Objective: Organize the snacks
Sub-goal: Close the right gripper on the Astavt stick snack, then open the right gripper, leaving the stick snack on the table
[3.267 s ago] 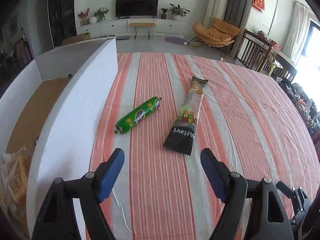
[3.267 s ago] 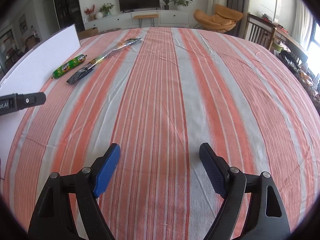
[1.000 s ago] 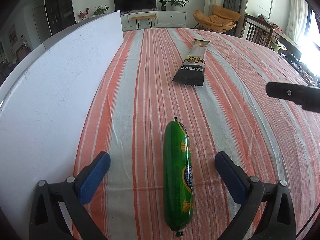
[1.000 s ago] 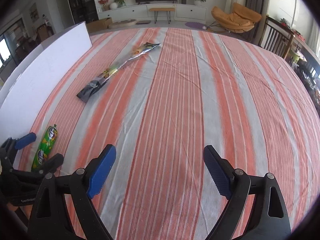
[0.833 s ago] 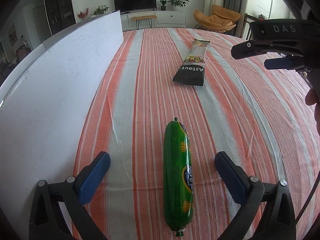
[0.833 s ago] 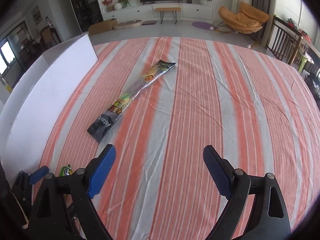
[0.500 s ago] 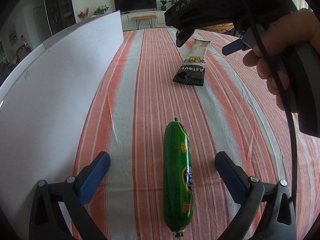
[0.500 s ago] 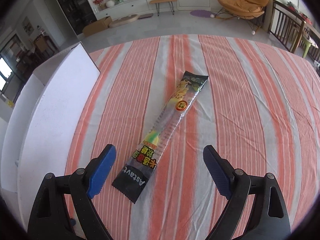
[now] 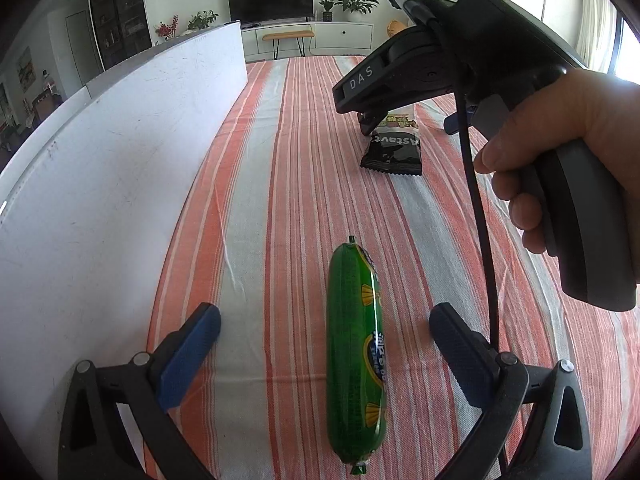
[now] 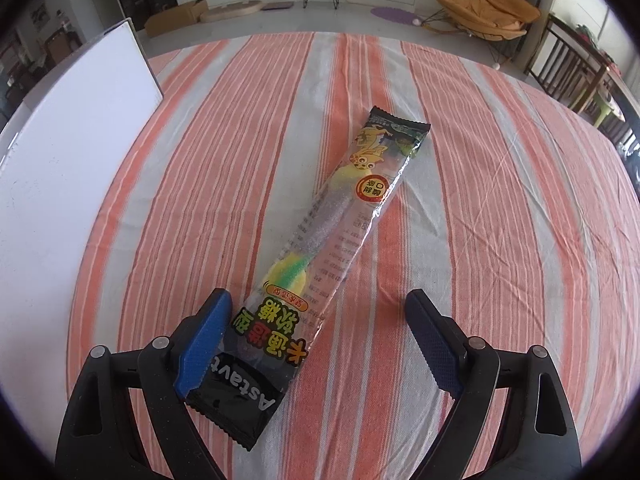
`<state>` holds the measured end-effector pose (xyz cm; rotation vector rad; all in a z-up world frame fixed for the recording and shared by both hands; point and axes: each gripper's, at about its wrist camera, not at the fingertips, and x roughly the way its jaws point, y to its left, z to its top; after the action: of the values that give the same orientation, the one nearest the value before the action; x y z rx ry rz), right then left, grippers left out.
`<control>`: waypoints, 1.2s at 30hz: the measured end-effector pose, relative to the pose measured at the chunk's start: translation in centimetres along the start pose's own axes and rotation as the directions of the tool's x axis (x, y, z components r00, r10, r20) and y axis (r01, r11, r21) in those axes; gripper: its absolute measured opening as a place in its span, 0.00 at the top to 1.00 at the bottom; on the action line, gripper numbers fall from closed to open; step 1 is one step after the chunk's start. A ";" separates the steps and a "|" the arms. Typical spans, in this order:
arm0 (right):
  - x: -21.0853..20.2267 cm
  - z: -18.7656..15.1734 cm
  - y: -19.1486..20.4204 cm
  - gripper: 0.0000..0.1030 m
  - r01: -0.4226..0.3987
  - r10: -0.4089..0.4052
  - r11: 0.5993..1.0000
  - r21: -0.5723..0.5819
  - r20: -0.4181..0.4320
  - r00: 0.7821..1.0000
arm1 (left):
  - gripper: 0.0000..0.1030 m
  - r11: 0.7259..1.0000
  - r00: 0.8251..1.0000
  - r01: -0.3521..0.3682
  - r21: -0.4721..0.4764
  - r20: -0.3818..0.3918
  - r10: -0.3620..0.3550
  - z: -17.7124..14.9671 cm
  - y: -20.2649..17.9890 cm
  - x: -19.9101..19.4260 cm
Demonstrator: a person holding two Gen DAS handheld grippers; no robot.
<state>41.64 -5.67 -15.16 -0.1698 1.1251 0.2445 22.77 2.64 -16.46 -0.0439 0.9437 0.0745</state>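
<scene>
Left gripper (image 9: 325, 340): fingers wide, straddling the green sausage (image 9: 354, 354) lengthwise on the striped worktop (image 9: 280, 160) | right gripper (image 10: 318, 330): fingers wide over the candy packet (image 10: 320, 248), left pad touching its dark end | we judge both poised to grasp | white box (image 9: 100, 184) alongside, likely destination.

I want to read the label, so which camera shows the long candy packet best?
The right wrist view: the candy packet lies full length on the striped tablecloth, its near end between the open right gripper. The left wrist view shows only its black end, the rest hidden behind the gripper.
</scene>
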 end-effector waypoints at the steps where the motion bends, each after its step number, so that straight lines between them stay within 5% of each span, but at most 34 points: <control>1: -0.1 -0.2 -0.1 0.14 0.002 -0.002 1.000 -0.001 0.002 1.000 | 0.00 1.000 1.000 0.000 0.000 0.000 0.000 0.0 0.0 0.0; 4: -0.6 -0.6 -0.5 0.21 0.008 -0.008 1.000 -0.011 0.029 1.000 | 0.00 1.000 1.000 0.000 0.000 0.000 0.000 0.0 0.0 0.0; 6: -1.2 -0.9 -0.5 0.63 0.000 0.001 1.000 -0.021 0.049 0.999 | 0.00 1.000 1.000 0.000 0.000 0.000 0.000 0.0 0.0 0.0; 9: -1.4 -0.9 -0.8 0.75 0.001 0.000 0.999 -0.035 0.048 0.999 | 0.00 1.000 1.000 0.000 0.000 0.000 0.000 0.0 0.0 0.0; 19: -4.0 -5.6 -6.9 0.78 0.003 -0.003 1.000 -0.003 0.062 0.998 | 0.00 1.000 1.000 0.000 0.000 0.000 0.000 -0.1 0.0 0.0; 25: -7.1 -11.5 -12.1 0.78 -0.020 0.016 0.997 0.071 0.068 0.998 | 0.00 1.000 1.000 0.000 0.000 0.000 0.000 -0.1 0.0 0.0; 36: -10.7 -21.8 -15.2 0.73 -0.109 0.059 0.977 0.183 0.262 0.963 | 0.00 1.000 1.000 0.000 -0.001 0.000 0.000 -0.1 0.0 0.0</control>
<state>22.55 -27.04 -14.46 0.0841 0.8936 0.2228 22.75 2.60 -16.52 -0.0446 0.9434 0.0750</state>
